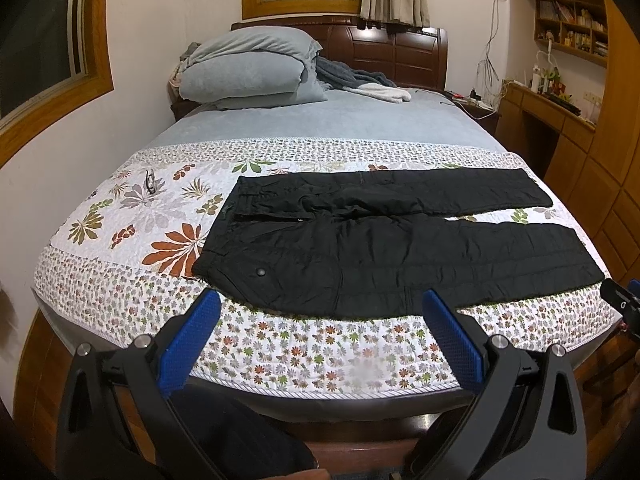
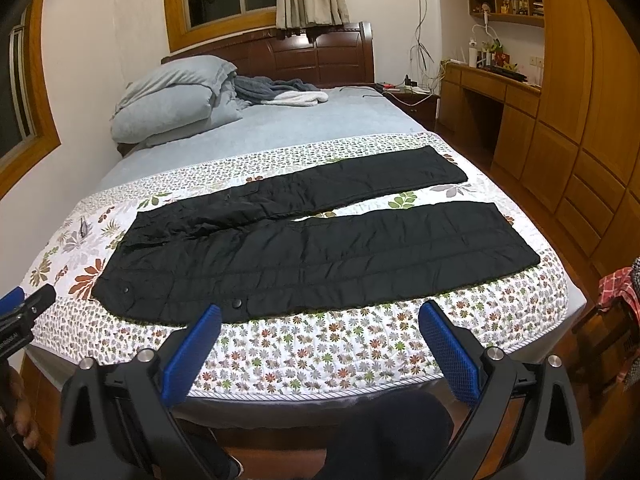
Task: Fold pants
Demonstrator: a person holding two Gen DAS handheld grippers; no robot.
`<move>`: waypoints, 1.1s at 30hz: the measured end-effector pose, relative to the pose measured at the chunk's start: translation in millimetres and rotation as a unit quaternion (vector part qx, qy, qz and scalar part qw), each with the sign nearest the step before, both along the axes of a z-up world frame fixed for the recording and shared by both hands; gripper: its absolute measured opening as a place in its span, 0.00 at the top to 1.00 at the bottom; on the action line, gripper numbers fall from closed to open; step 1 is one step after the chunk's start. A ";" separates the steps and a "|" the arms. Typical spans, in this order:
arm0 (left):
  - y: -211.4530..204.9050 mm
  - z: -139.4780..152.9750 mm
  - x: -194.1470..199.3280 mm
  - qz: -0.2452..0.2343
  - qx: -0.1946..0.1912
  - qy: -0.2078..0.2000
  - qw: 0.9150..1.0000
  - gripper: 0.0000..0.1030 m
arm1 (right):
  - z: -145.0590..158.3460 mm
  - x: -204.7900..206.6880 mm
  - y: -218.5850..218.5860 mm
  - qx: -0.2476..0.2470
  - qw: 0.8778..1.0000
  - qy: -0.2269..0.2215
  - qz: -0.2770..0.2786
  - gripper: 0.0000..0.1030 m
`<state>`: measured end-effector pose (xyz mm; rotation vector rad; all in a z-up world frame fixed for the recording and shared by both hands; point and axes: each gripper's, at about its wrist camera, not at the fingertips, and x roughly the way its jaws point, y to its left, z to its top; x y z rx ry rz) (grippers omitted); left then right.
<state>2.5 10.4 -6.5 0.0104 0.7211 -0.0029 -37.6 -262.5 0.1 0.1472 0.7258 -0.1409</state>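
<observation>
Evidently nothing is folded yet: pants (image 1: 392, 248) lie flat mid-frame on the bed (image 1: 280, 344); both hand-held grippers, left (image 1: 320, 312) and right (image 2: 320, 320), gape empty, so a leg needs grasping next.

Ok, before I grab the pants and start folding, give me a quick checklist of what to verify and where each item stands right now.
1. Black pants lying flat on the floral quilt: ok.
2. Both legs spread apart, none crossed: ok.
3. Left tool open, holding nothing: ok.
4. Right tool open, holding nothing: ok.
5. Either tool touching the pants: not ok, both hover short of the near edge.
6. Waistband fastened: cannot tell.
</observation>
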 end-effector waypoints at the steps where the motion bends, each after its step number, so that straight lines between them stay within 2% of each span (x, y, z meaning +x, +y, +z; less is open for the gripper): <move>1: 0.5 -1.1 0.7 -0.003 -0.002 0.002 1.000 0.03 | -0.3 0.4 0.2 0.000 1.000 0.001 0.000 0.03; 6: 7.4 -11.1 6.7 -0.022 -0.035 0.013 0.999 0.02 | -3.7 1.5 -1.6 0.002 1.000 0.001 0.000 0.03; 9: 31.5 -34.8 25.4 -0.053 -0.129 0.062 0.988 0.02 | -9.7 4.2 -9.0 0.019 1.000 -0.013 0.011 0.03; 11: 57.7 -53.6 40.2 -0.050 -0.178 0.085 0.979 0.03 | -22.0 13.2 -19.8 0.041 0.999 -0.009 0.023 0.03; 13: 80.7 -65.8 52.2 -0.043 -0.194 0.084 0.977 0.02 | -33.0 21.5 -29.8 0.059 0.998 0.000 0.028 0.03; 16: 110.5 -75.3 71.7 -0.016 -0.178 0.078 0.981 0.02 | -54.9 36.5 -55.4 0.081 0.996 0.015 0.027 0.03; 17: 129.1 -84.0 84.6 -0.009 -0.195 0.088 0.977 0.02 | -65.8 43.5 -67.8 0.093 0.995 0.024 0.025 0.03; 19: 156.4 -99.0 103.6 0.000 -0.243 0.121 0.962 0.03 | -81.5 51.8 -85.9 0.112 0.993 0.036 0.022 0.03; 20: 175.4 -111.7 116.9 0.013 -0.278 0.137 0.951 0.03 | -93.9 59.0 -98.3 0.128 0.990 0.049 0.022 0.03; 22: 201.5 -132.8 138.6 0.033 -0.321 0.154 0.934 0.03 | -111.5 66.4 -117.0 0.153 0.986 0.063 0.021 0.03; 24: 216.4 -150.5 152.7 0.051 -0.345 0.166 0.923 0.03 | -127.8 71.9 -135.7 0.181 0.980 0.077 0.017 0.03; 26: 226.7 -171.2 167.4 0.063 -0.376 0.188 0.905 0.03 | -139.9 75.1 -150.5 0.206 0.975 0.088 0.010 0.03; 27: 230.5 -180.2 173.2 0.074 -0.385 0.195 0.899 0.03 | -146.0 76.3 -160.0 0.217 0.972 0.091 0.002 0.03; 30: 234.6 -199.7 187.0 0.086 -0.408 0.209 0.884 0.03 | -157.2 76.5 -182.0 0.243 0.966 0.090 -0.006 0.03; 33: 233.6 -207.7 199.8 0.092 -0.404 0.206 0.887 0.03 | -165.0 75.5 -202.2 0.273 0.958 0.084 -0.013 0.03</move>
